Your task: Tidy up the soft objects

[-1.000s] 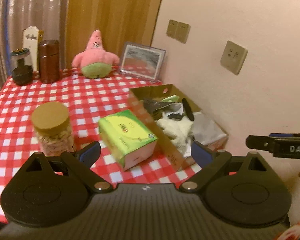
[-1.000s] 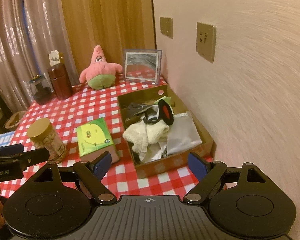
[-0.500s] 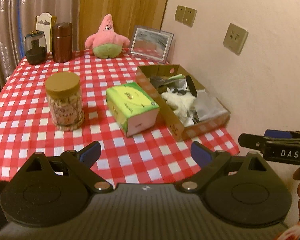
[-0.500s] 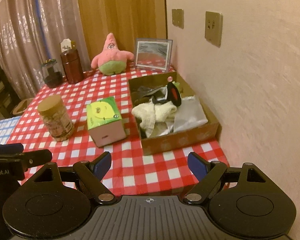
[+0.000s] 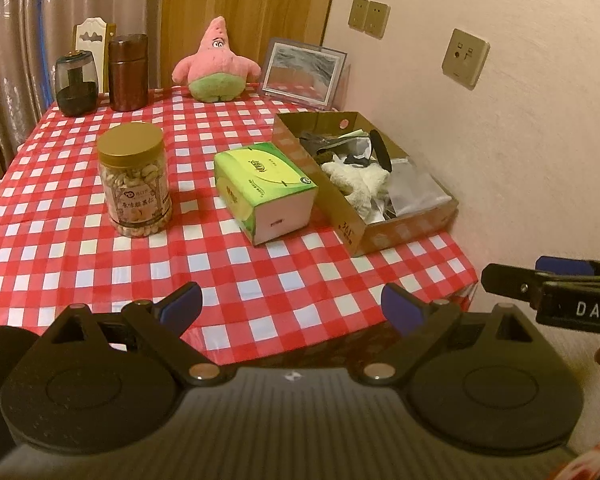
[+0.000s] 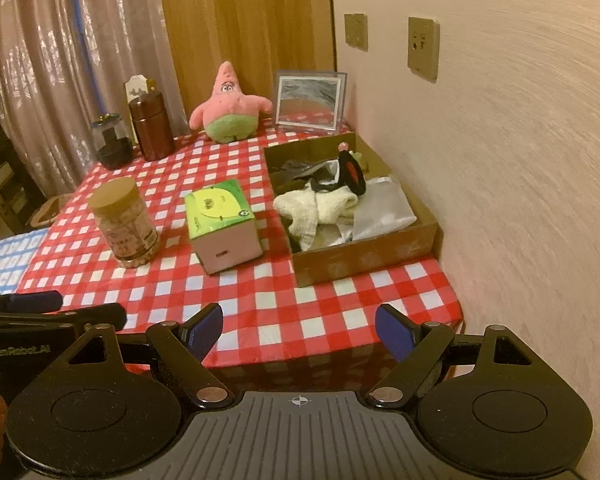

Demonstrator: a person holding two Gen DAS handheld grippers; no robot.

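A cardboard box (image 5: 354, 228) (image 6: 364, 258) by the wall holds soft things: a white cloth (image 5: 360, 180) (image 6: 316, 206), grey fabric (image 6: 384, 208) and a black round item (image 6: 354, 170). A pink star plush (image 5: 216, 68) (image 6: 230, 106) sits upright at the table's far edge. My left gripper (image 5: 290, 306) is open and empty, hovering over the near table edge, well short of the box. My right gripper (image 6: 298, 328) is likewise open and empty, back from the front edge. Each gripper shows at the other view's side.
On the red-checked tablecloth (image 5: 80, 248) stand a nut jar (image 5: 134, 180) (image 6: 124, 222), a green tissue box (image 5: 266, 190) (image 6: 222, 224), a brown canister (image 5: 127, 72), a dark glass jar (image 5: 76, 84) and a framed picture (image 5: 302, 70). A pink wall (image 6: 500, 160) runs along the right.
Both grippers have drawn back from the table, so the box, tissue box and jar look smaller and farther. More of the front table edge shows. Both stay open.
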